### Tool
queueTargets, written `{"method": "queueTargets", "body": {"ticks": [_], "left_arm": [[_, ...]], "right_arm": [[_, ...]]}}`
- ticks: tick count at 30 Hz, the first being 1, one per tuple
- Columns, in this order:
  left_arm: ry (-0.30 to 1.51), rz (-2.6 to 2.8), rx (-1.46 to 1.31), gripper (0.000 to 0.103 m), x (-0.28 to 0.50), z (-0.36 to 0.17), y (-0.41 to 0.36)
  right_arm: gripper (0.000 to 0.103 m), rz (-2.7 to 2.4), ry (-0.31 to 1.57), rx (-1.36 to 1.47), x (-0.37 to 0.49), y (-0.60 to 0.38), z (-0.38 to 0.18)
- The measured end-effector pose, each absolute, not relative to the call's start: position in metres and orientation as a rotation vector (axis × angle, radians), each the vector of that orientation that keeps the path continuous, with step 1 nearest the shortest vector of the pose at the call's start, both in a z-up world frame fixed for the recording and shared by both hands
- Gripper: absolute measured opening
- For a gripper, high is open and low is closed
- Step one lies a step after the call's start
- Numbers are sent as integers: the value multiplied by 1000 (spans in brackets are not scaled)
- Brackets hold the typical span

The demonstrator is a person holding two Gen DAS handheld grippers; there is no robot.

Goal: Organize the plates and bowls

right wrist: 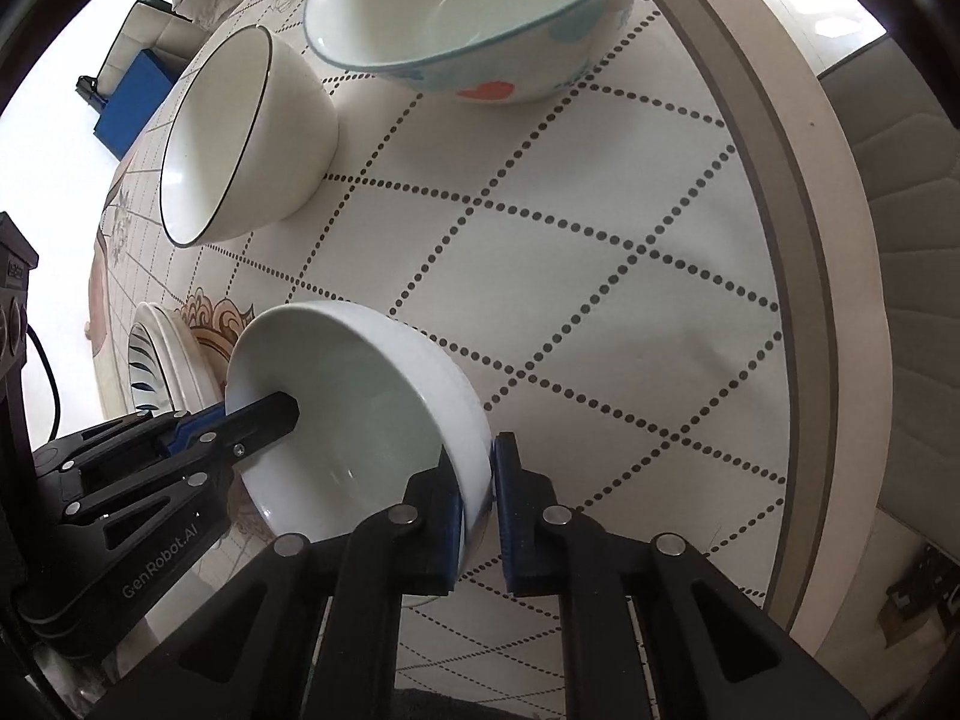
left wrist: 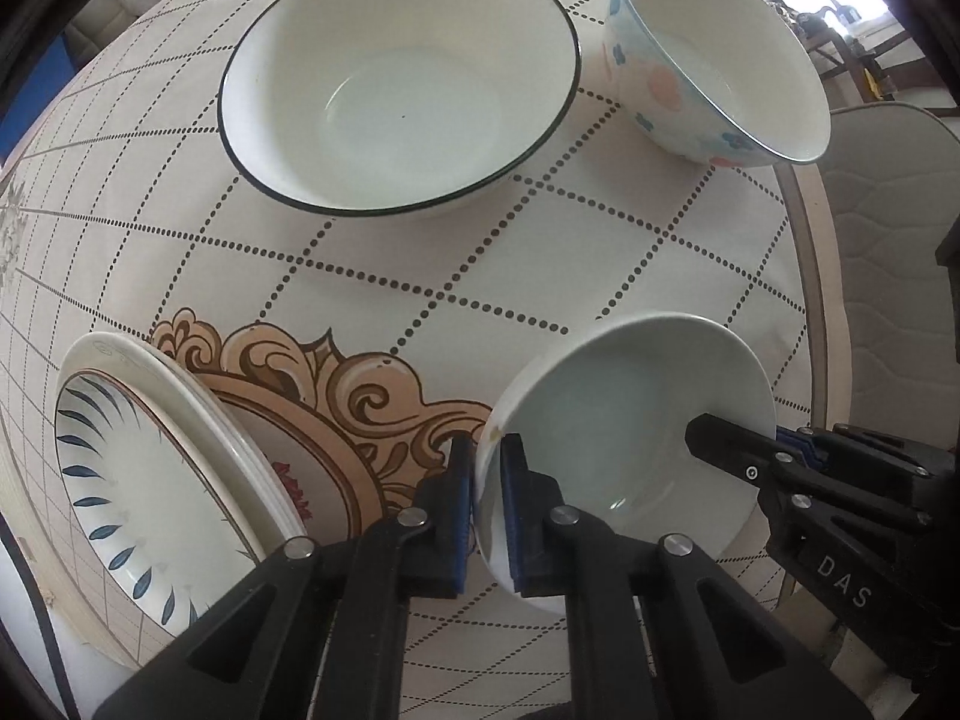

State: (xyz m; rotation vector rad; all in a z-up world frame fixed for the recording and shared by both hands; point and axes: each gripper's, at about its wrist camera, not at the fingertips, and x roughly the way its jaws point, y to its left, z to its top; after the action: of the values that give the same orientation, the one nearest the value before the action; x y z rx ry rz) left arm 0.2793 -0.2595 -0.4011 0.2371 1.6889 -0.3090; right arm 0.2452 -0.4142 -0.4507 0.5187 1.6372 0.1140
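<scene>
A small plain white bowl [left wrist: 630, 420] [right wrist: 360, 396] is held between both grippers. My left gripper [left wrist: 487, 498] is shut on its left rim. My right gripper [right wrist: 478, 498] is shut on its right rim; it also shows in the left wrist view [left wrist: 732, 450], and the left gripper shows in the right wrist view [right wrist: 264, 420]. A large white bowl with a dark rim [left wrist: 399, 84] [right wrist: 240, 138] stands beyond. A flowered bowl [left wrist: 714, 54] [right wrist: 474, 12] stands at the far right. A stack of plates [left wrist: 156, 480] [right wrist: 162, 360], topped by a blue-leaf plate, lies at the left.
The round table [left wrist: 540, 252] [right wrist: 600, 252] carries a dotted-grid cloth with an ornate brown medallion [left wrist: 336, 396]. Its edge [right wrist: 798, 240] curves close on the right, with a padded chair [left wrist: 888, 228] [right wrist: 912, 240] beyond. A blue box [right wrist: 129, 96] sits on the floor far left.
</scene>
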Motion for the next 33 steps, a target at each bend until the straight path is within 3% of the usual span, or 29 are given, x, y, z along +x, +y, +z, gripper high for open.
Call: {"method": "queueTargets", "body": {"ticks": [25,28,30,32,33], "left_arm": [[1717,-202,161,10,303,-391,-229],[1705,-190,124,15,304,-383,-213],[1674,-176,116,15,304,-369,-205],[1636,-166,107,20,305,-355,-199],[1617,-169,99,23,309,-347,-198]], "right_arm": [[11,202,1677,470,281,-383,-436],[26,188,1657,473,283,-392,-423],[48,181,1619,481,285,-401,-410],[60,183,1581,499,288,-407,-395],[60,186,1562,511,291,-408,-388]]}}
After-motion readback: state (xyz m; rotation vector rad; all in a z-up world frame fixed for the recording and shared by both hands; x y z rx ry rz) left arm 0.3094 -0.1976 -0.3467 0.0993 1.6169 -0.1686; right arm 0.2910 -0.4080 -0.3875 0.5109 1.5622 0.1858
